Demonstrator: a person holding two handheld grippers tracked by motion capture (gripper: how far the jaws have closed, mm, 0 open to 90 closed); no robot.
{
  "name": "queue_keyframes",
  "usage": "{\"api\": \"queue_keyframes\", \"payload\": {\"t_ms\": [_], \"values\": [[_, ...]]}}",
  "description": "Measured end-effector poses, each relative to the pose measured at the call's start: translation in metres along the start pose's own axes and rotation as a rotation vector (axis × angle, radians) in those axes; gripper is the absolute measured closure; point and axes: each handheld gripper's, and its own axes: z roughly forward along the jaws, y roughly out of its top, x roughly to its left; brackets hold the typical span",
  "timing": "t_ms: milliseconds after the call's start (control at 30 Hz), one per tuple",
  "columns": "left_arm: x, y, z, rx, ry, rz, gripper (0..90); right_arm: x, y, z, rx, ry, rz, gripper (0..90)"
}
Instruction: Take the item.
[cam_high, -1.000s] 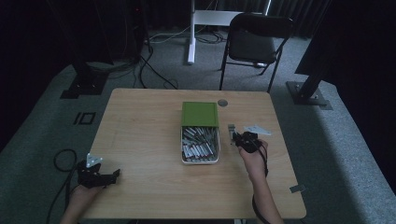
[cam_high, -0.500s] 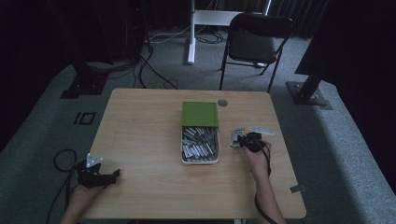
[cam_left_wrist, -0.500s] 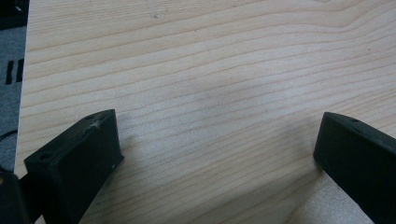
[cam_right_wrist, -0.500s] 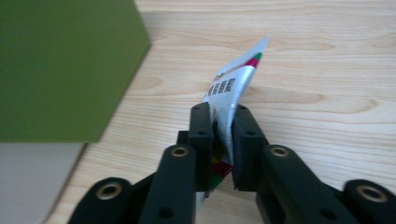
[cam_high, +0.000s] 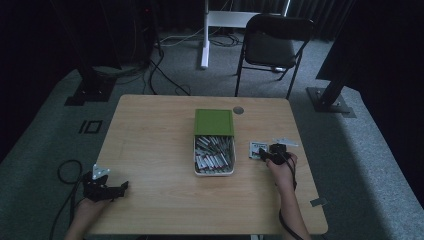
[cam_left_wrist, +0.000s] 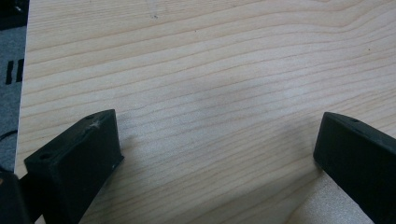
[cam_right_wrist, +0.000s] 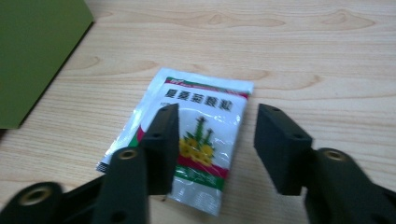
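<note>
The high view looks forward and down from above the person's side and takes in the whole wooden table (cam_high: 160, 135), with the floor and a folding chair (cam_high: 272, 47) behind it. The left gripper view looks very closely down on bare wood near the table's left edge. The right gripper view looks closely at a sachet (cam_right_wrist: 187, 135) beside the green box (cam_right_wrist: 32, 51); the high view shares both.
</note>
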Motion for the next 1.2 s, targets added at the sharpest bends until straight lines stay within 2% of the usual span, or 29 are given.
{"api": "queue_keyframes", "payload": {"t_ms": [200,367,667,867,1200], "values": [[0.000,0.000,0.000,0.000,0.000,0.000,1.4,-0.004,-0.007,-0.011,-0.004,-0.014,-0.026,34.9],[0.000,0.000,0.000,0.000,0.000,0.000,1.4,-0.007,-0.015,-0.023,-0.002,-0.023,-0.041,29.7],[0.000,0.000,0.000,0.000,0.000,0.000,1.4,-0.016,-0.031,-0.041,-0.015,-0.042,-0.010,14.6],[0.000,0.000,0.000,0.000,0.000,0.000,1.4,-0.019,-0.042,-0.051,0.007,-0.063,-0.024,14.0],[0.000,0.000,0.000,0.001,0.000,0.001,1.4,-0.026,-0.059,-0.066,0.018,-0.114,0.000,14.1]]}}
